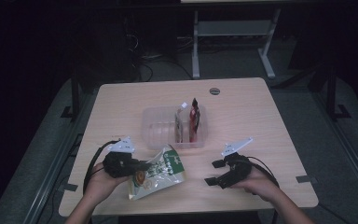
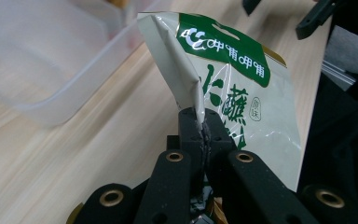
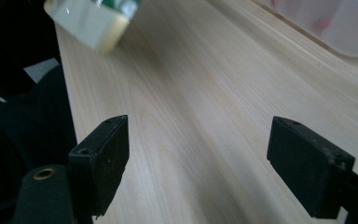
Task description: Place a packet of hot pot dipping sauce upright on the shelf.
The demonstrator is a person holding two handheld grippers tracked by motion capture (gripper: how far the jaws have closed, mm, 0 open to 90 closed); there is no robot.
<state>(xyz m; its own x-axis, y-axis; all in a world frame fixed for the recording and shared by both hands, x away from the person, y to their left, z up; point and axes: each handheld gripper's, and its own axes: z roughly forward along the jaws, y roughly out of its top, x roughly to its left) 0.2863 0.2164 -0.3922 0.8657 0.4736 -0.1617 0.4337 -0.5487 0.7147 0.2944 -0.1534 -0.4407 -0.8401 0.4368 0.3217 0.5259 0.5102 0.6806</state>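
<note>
Snack pouch (image 2: 242, 93), green/white w/ clear window: clamped at one folded edge by left tongs (image 2: 201, 128), jaws pressed together on the film. In high view pouch (image 1: 161, 171) sits just right of left tongs (image 1: 142, 165), tilted, lower end near the worktop (image 1: 242, 102) front edge; can't tell if it touches the surface.

Clear plastic bin (image 1: 156, 126) just beyond the pouch, ahead of left tongs; two upright packets (image 1: 189, 122) stand in its right part, one red.

Right tongs (image 1: 214, 171) well apart from pouch, to its right, jaws wide apart, nothing between them. Right gripper view: bare wood between jaws, pouch corner (image 3: 98, 18) far off at upper left, bin (image 3: 335, 23) upper right.
</note>
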